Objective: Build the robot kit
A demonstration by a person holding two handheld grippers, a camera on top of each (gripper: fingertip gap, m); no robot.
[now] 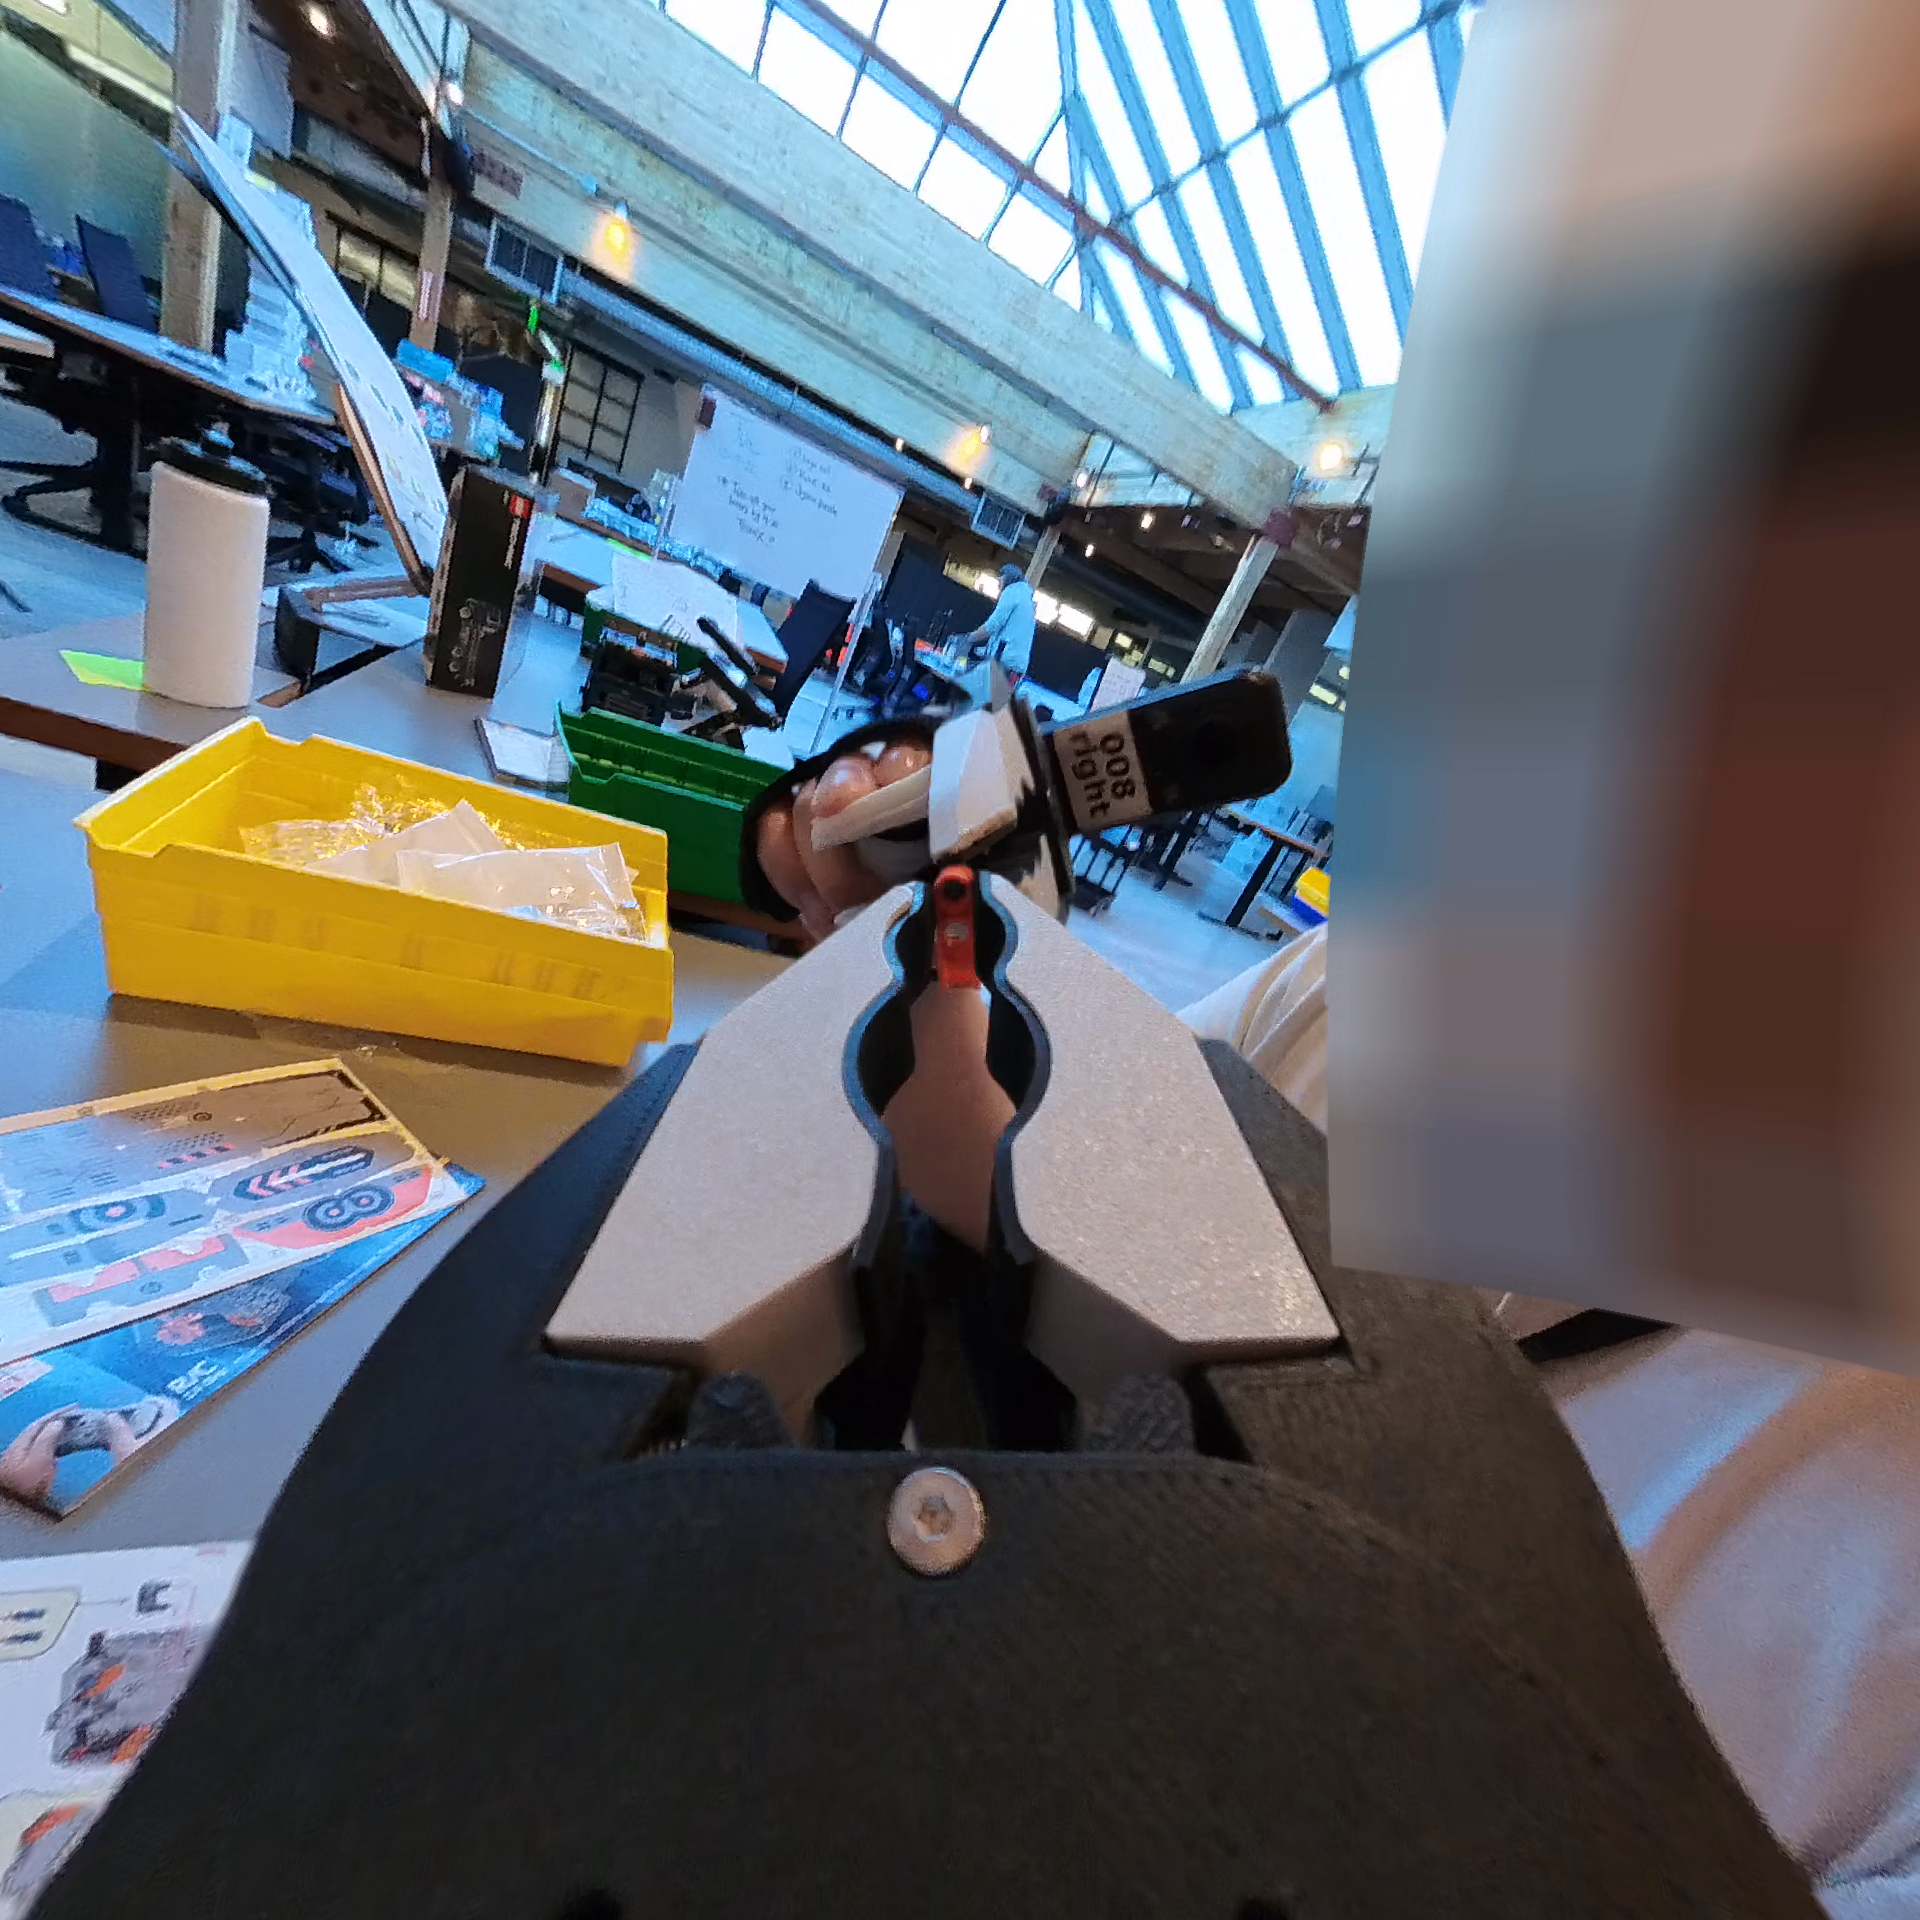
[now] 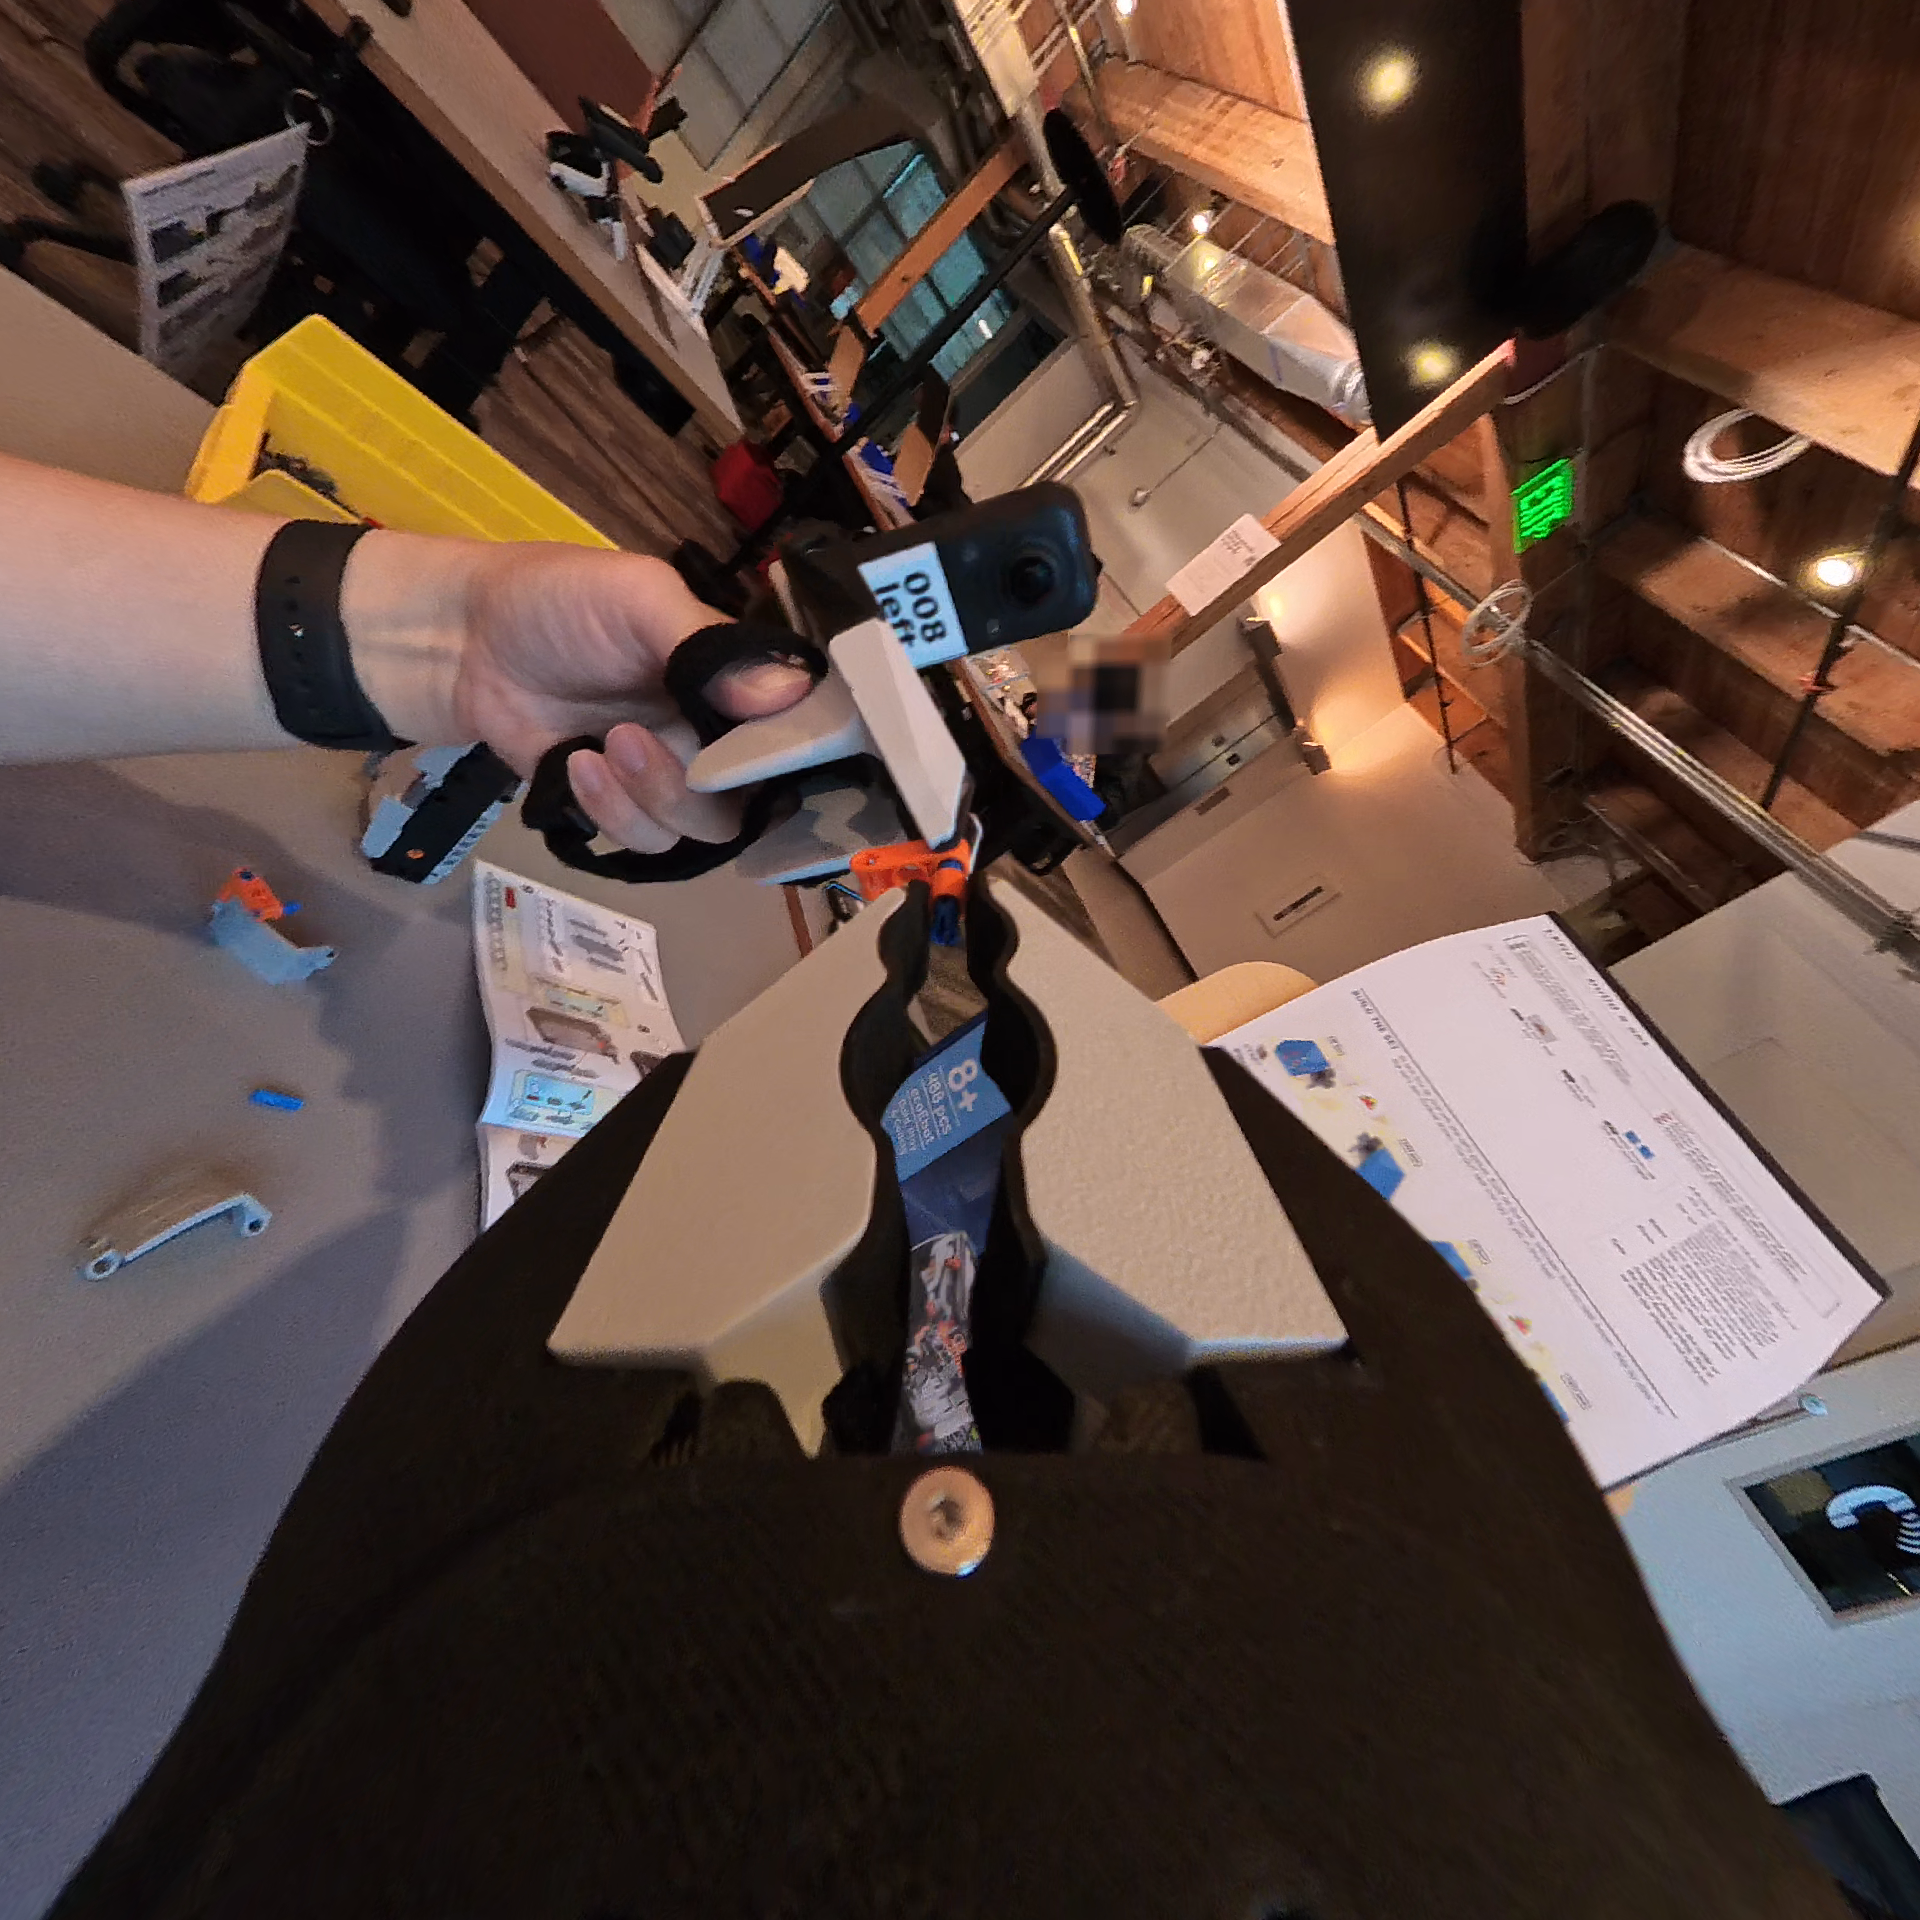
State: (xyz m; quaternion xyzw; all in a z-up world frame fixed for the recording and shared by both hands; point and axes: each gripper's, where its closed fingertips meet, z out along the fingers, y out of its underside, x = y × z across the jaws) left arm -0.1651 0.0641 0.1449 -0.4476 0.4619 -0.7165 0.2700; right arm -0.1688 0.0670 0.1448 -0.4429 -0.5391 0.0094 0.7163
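Observation:
Both grippers are held up above the grey table (image 1: 499, 1122) and meet tip to tip. My left gripper (image 1: 951, 914) is shut on a small orange piece (image 1: 954, 930). My right gripper (image 2: 940, 914) is shut on a small blue pin with an orange end (image 2: 940, 899). That end touches the orange piece (image 2: 883, 868) in the left gripper (image 2: 940, 836), which a hand with a black wristband holds. From the left wrist view, the right gripper (image 1: 1003, 821) shows just beyond the orange piece, held by the other hand.
A yellow bin (image 1: 343, 956) with clear bags and a green bin (image 1: 665, 790) stand on the table. Sticker sheets (image 1: 208, 1195) lie near me. A booklet (image 2: 566, 997), loose grey parts (image 2: 166, 1231), a blue pin (image 2: 275, 1098) and a printed sheet (image 2: 1558, 1164) lie below. The grippers are tip to tip, or close to it.

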